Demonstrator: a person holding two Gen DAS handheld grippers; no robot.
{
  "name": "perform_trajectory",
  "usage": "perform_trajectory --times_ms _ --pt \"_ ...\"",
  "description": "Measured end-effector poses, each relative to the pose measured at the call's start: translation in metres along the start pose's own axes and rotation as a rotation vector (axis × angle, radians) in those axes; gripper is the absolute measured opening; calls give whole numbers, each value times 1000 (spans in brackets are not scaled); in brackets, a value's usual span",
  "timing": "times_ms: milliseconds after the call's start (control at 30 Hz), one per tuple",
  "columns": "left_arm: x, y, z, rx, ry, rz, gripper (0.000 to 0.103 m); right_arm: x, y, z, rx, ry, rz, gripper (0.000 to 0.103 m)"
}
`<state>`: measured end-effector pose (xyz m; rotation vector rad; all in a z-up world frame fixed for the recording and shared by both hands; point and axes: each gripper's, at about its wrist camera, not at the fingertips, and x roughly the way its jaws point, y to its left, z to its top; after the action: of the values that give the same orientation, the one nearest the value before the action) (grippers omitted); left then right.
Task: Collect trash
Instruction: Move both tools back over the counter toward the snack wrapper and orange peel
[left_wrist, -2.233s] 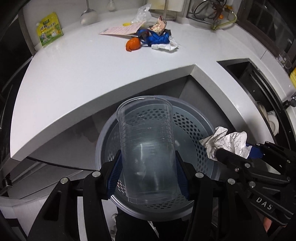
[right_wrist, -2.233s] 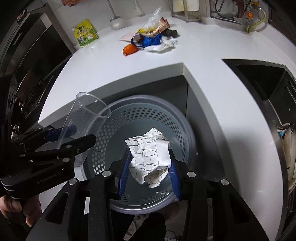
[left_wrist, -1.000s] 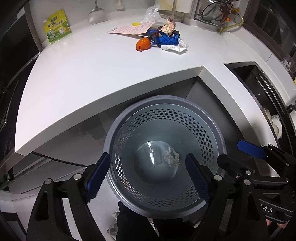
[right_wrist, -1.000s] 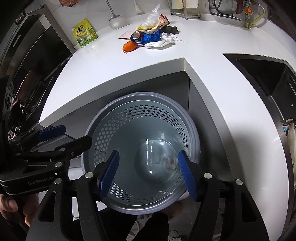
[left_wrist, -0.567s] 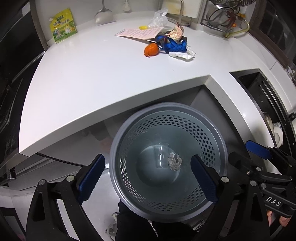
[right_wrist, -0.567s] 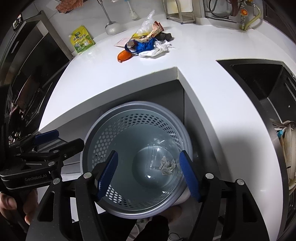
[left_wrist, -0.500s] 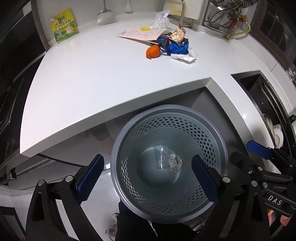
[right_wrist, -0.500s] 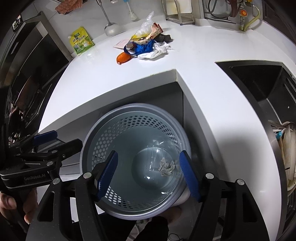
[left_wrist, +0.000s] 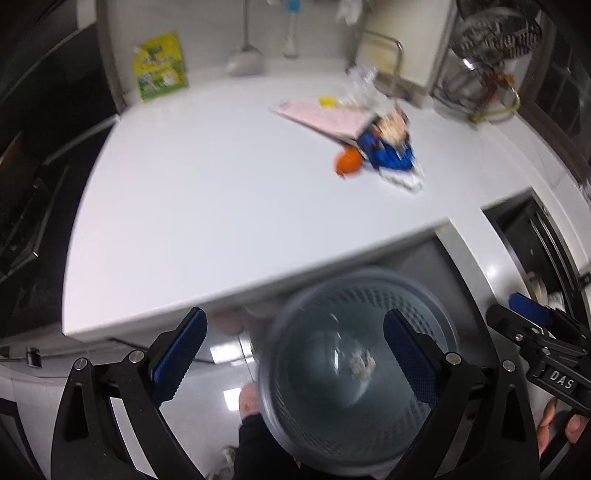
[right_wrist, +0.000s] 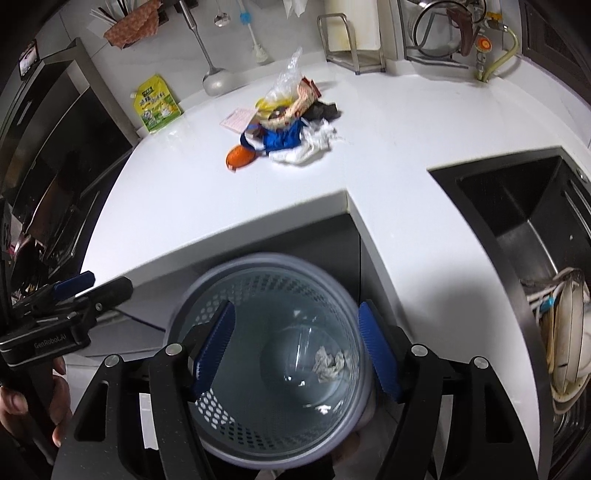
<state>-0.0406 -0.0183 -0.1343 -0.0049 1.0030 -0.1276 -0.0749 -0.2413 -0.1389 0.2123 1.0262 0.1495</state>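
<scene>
The white table (right_wrist: 388, 177) fills the upper view, with the trash pile (right_wrist: 291, 125) at 12 o'clock. Below it, at 6 o'clock, stands the grey perforated bin (right_wrist: 266, 362) holding a clear cup (right_wrist: 291, 354) and crumpled paper (right_wrist: 330, 363). The left gripper (left_wrist: 291, 356) has just been opening its jaws, empty; the right gripper (right_wrist: 295, 349) also has jaws apart, gripping nothing.

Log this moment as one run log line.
left gripper: open, empty | right gripper: open, empty | bin: crumpled paper inside | counter: trash pile
</scene>
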Motion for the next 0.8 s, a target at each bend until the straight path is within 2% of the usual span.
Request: perform_trajectory --times_ms 300,467,733,800 --pt "-4 28 50 -3 -97 1 95 6 4 42 18 -50 -26 67" --pt "-2 34 77 27 -118 49 95 11 7 68 23 -78 -38 67" --pt "9 51 126 0 -126 38 95 20 13 102 38 -115 -54 67" --pt "13 52 137 6 -135 47 95 22 15 109 40 -124 -61 71"
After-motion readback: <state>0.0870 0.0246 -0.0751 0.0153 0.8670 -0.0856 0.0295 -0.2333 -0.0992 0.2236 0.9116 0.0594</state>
